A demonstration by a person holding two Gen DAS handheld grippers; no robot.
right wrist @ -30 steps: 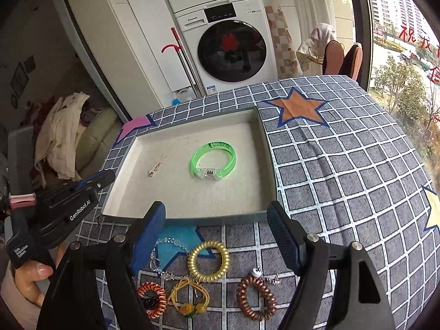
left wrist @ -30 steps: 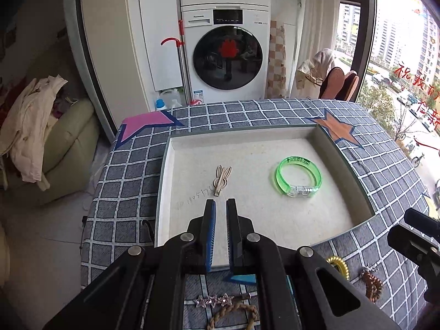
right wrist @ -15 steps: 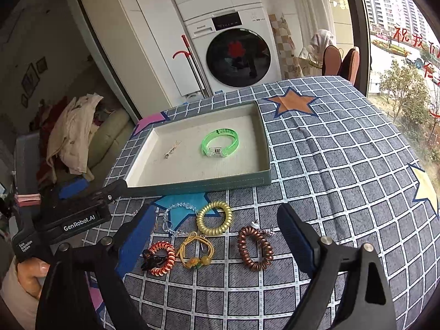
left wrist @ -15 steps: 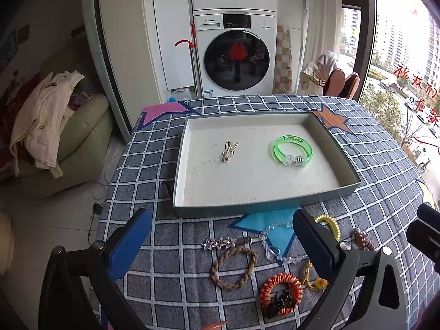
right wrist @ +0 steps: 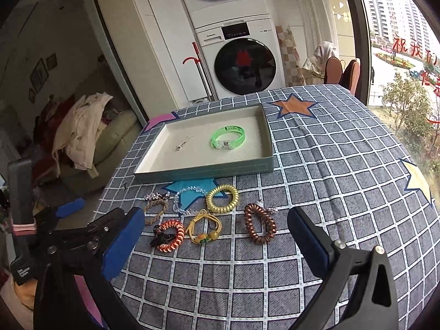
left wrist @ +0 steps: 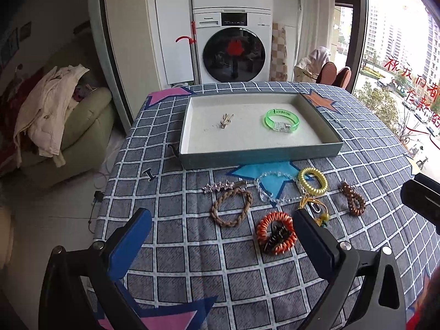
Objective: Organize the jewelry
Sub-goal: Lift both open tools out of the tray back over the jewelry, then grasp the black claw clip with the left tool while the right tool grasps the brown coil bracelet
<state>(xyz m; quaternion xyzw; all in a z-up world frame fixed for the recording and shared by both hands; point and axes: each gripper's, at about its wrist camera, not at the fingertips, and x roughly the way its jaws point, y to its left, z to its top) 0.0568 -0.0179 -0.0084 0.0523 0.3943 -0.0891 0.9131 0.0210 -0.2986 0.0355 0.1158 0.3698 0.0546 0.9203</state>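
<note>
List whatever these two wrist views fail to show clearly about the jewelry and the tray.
- Green bracelet: its printed lettering is too small to read in either view.
- Hair clip in the tray: too small in the right wrist view to tell its shape.
- Dark piece inside the orange coil tie: blurred; cannot tell what it is.
- Yellow cord bracelet: partly hidden by the left gripper's finger.

The tray sits toward the far edge of the surface. In it, a hair clip lies left and a bangle right, well apart. Before the tray's near wall runs a row: star clip, braided bracelet, bead chain, coil hair tie. Nearer the front edge, another coil tie lies; far right, a third.
</note>
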